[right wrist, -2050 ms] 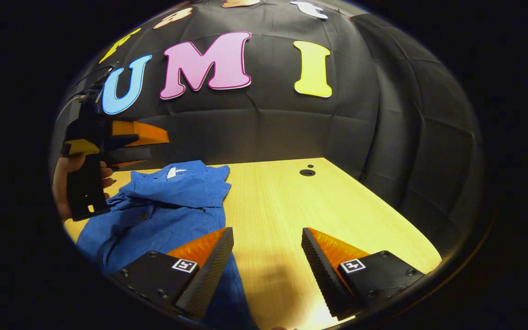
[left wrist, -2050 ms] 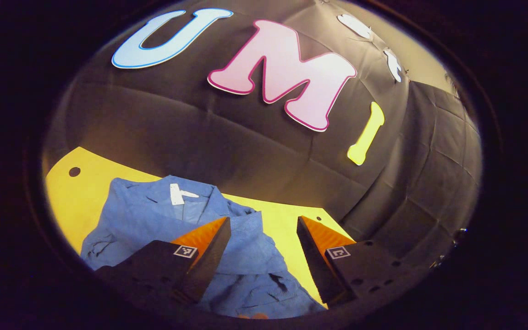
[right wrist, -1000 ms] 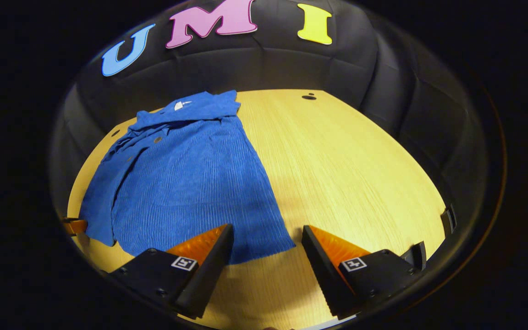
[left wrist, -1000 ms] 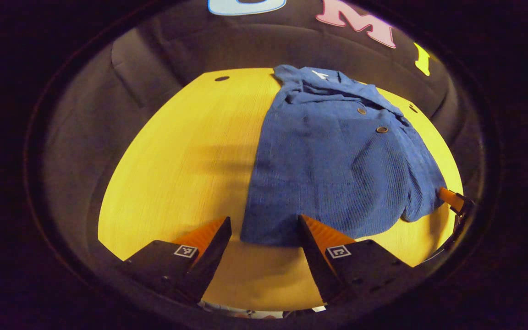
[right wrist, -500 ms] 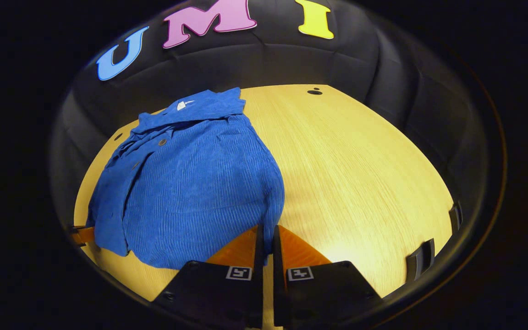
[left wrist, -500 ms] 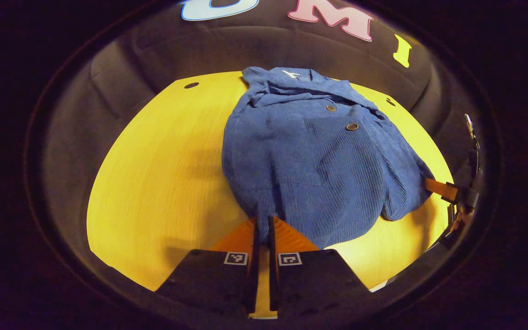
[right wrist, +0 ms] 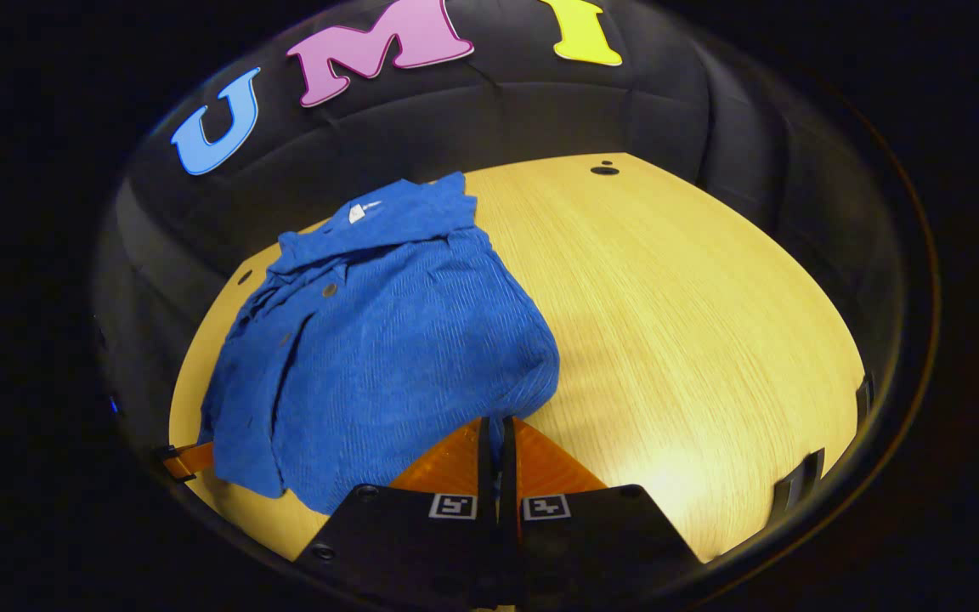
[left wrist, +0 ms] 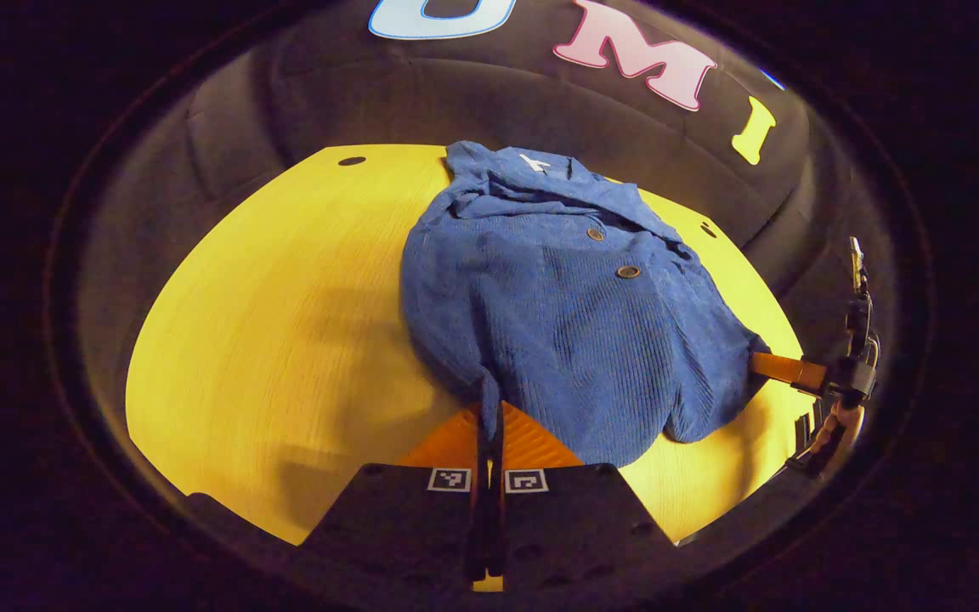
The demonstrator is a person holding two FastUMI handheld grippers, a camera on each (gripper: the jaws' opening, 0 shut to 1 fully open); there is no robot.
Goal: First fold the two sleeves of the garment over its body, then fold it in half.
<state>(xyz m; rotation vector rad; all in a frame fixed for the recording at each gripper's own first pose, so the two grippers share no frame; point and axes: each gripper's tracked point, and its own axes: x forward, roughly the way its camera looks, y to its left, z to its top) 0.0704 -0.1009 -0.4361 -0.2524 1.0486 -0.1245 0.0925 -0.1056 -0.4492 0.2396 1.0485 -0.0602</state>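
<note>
The garment's [left wrist: 566, 314] hem is pinched by both closed grippers, left [left wrist: 489, 416] and right [right wrist: 498, 429]; corners should be raised level; carried evenly toward the collar [right wrist: 387, 212].

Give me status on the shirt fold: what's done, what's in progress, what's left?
Done: both sleeves look folded in; the blue shirt lies as a narrow body on the table, collar at the far end. In hand: the left gripper and right gripper each have jaws shut on a hem corner, the hem bunched and slightly lifted. Left: carry the hem to the collar and release.
</note>
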